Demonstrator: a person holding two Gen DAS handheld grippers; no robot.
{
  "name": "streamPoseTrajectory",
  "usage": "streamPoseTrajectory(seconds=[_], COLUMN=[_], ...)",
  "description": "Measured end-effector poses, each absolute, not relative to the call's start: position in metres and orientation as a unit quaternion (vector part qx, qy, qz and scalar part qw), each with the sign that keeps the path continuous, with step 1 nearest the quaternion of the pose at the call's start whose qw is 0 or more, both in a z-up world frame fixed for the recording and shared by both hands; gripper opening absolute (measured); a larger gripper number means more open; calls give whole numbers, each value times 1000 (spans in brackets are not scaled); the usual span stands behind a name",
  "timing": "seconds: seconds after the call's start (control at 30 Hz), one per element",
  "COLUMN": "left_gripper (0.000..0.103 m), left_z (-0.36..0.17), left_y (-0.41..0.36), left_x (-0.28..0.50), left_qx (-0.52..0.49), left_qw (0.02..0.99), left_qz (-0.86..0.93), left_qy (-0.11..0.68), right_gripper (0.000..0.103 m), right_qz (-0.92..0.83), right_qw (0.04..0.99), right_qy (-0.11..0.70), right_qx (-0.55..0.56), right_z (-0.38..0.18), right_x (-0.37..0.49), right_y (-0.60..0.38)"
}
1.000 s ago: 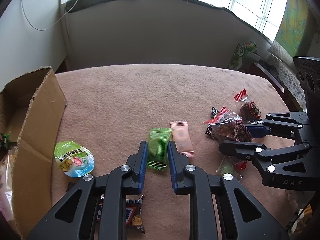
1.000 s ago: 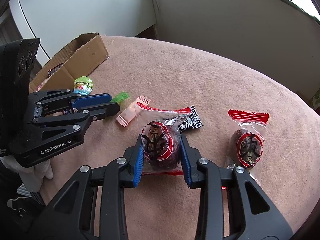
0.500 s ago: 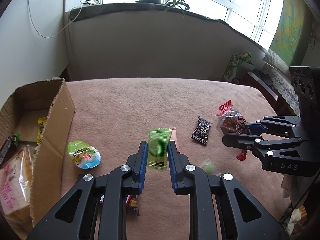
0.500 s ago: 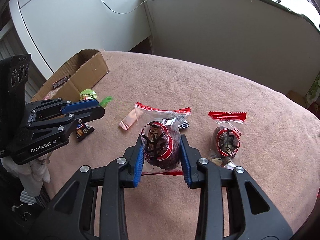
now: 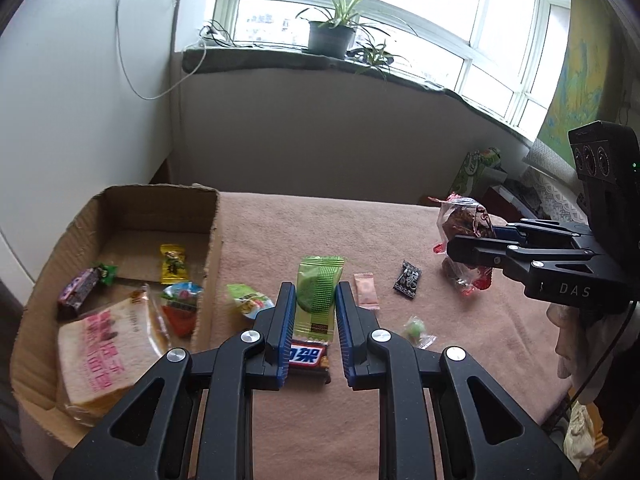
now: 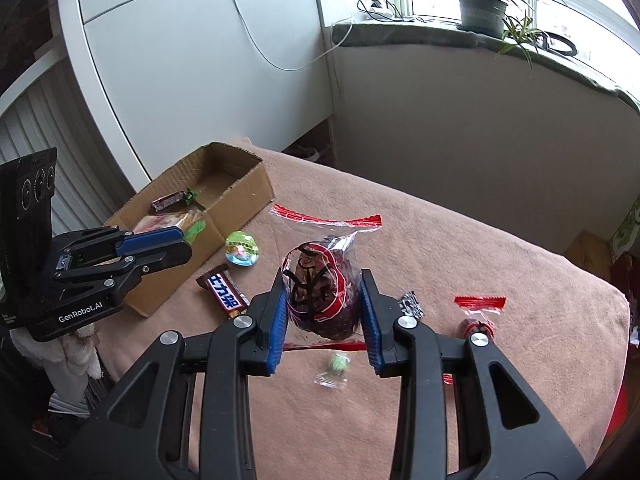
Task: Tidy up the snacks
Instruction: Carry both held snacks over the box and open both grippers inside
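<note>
Sunlit windows back a blanket-covered table. Left gripper (image 5: 316, 312) pinches a light, crinkly green packet (image 5: 318, 294) mid-body above the table's near edge — right gripper (image 6: 322, 312) squeezes a soft, slippery date bag (image 6: 320, 292). Cardboard box (image 5: 212, 248) sits at the left edge.

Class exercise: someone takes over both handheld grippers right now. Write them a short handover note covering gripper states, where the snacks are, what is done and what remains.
Left gripper: shut on the green packet, lifted.
Right gripper: shut on the red-edged clear bag, lifted.
Done: the cardboard box holds the bread pack and several sweets.
Left on the blanket: jelly cup, chocolate bar, pink packet, black packet, green candy, second red-edged bag.
</note>
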State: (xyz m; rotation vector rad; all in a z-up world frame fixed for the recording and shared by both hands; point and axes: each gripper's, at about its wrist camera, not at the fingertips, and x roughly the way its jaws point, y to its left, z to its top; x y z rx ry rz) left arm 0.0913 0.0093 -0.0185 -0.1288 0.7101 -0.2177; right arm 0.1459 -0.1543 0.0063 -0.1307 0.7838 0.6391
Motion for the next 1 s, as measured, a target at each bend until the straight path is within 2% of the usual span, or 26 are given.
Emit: streamPoseTrajectory(seconds=[0.4, 1.0], left_gripper=[19, 19], left_z=[-17, -39], left_y=[89, 167], left_x=[54, 38], left_qx=[-95, -132], left_qw=[937, 930], left_qz=[-32, 47], left_qy=[334, 341], right_gripper=[34, 34], right_qz=[367, 423], right_qw=[850, 811], right_qy=[366, 380], right_qx=[-91, -137], right_z=[19, -6], right_x=[135, 112], right_y=[-62, 50])
